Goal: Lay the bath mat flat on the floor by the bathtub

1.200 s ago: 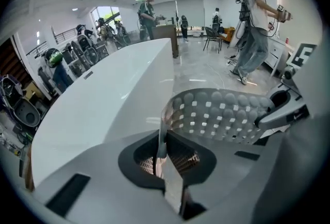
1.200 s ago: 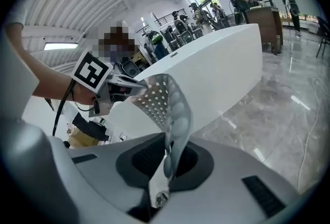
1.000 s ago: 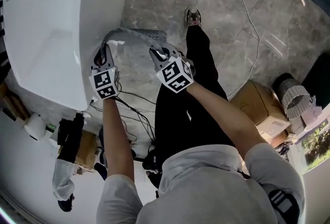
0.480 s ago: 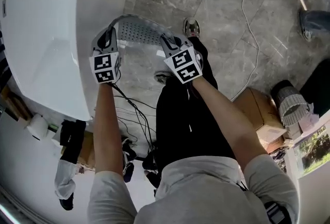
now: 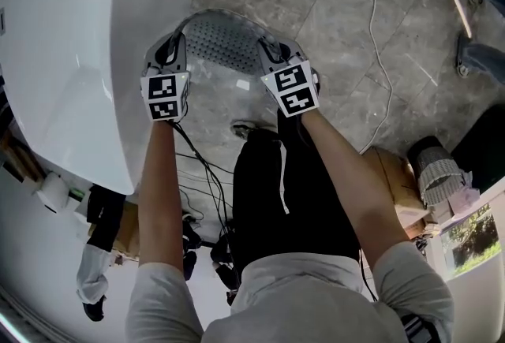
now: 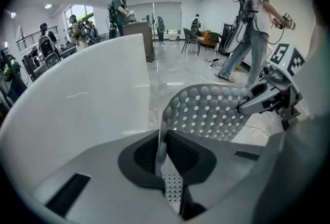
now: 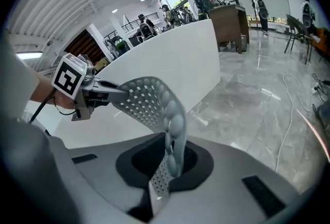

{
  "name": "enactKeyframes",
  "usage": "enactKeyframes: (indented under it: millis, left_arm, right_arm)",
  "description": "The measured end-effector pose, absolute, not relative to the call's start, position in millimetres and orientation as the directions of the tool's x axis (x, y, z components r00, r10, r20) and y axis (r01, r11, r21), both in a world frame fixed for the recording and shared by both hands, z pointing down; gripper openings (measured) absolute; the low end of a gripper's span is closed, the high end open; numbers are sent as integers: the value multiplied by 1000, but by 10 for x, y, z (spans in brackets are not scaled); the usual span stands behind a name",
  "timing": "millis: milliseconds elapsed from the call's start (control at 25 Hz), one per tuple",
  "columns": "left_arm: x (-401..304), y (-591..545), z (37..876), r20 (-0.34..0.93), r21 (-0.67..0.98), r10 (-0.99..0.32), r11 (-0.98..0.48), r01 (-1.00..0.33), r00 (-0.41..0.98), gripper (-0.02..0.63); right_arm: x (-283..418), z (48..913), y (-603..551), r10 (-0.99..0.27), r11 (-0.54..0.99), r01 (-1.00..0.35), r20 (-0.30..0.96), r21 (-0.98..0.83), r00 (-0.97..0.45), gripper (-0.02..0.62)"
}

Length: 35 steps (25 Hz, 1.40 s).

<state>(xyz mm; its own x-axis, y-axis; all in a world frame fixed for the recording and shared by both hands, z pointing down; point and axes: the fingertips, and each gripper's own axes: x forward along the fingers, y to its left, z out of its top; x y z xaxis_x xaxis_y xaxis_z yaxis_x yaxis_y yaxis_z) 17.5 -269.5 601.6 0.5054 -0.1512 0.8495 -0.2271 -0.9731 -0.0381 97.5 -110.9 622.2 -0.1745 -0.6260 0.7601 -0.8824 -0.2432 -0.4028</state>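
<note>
The pads of the left gripper (image 6: 161,152) are pressing together on one edge of the grey, hole-punched bath mat (image 5: 225,40), the studded rubber sandwiched tight between them and a strip of it hanging down below the pinch. The right gripper (image 7: 170,158) is doing the same at the opposite edge, its jaws closing on a fold of the mat with no gap showing on either side. Between the two grips the mat is bowing up and away from the person in a rounded arch, its bumps and square holes facing the cameras. Each gripper's marker cube is showing clearly from above, the person's bare forearms (image 5: 162,176) reaching forward and down behind them. The mat is hanging over the grey stone-patterned floor (image 5: 347,26), just beside the curved outer wall of the white bathtub (image 5: 71,57), which is filling the left of the head view; the mat is not lying flat. The person, in black trousers (image 5: 272,199) and a light top, is standing with one shoe (image 5: 245,128) near the tub. Dark cables (image 5: 207,176) are trailing beside the feet, a white cord (image 5: 377,10) is snaking across the tiles, and a cardboard box (image 5: 388,169) is sitting to the right. Other people wearing rigs are working in the hall behind.
</note>
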Motion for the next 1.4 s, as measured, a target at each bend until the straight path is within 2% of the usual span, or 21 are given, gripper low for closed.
enactKeyframes:
  millis: [440,720,1400]
  left_arm:
    - [596,-2744,6197,848,-48,-135,-983,-179,512,29]
    - [824,-2808,6283,840,-49,-151,-978,-204,522,29]
    - [849,-2755,6645,807,-33,-134,-983,-183,576,29]
  right_arm:
    - [1496,6434,-1216,-630,-225,-907,763,-356,-144,23]
    - [1646,6536,-1219,-635,-261,-898,764,-353,-115,23]
    - [1759,6925,-1188,-640,-282,-916,767,-286,-43,23]
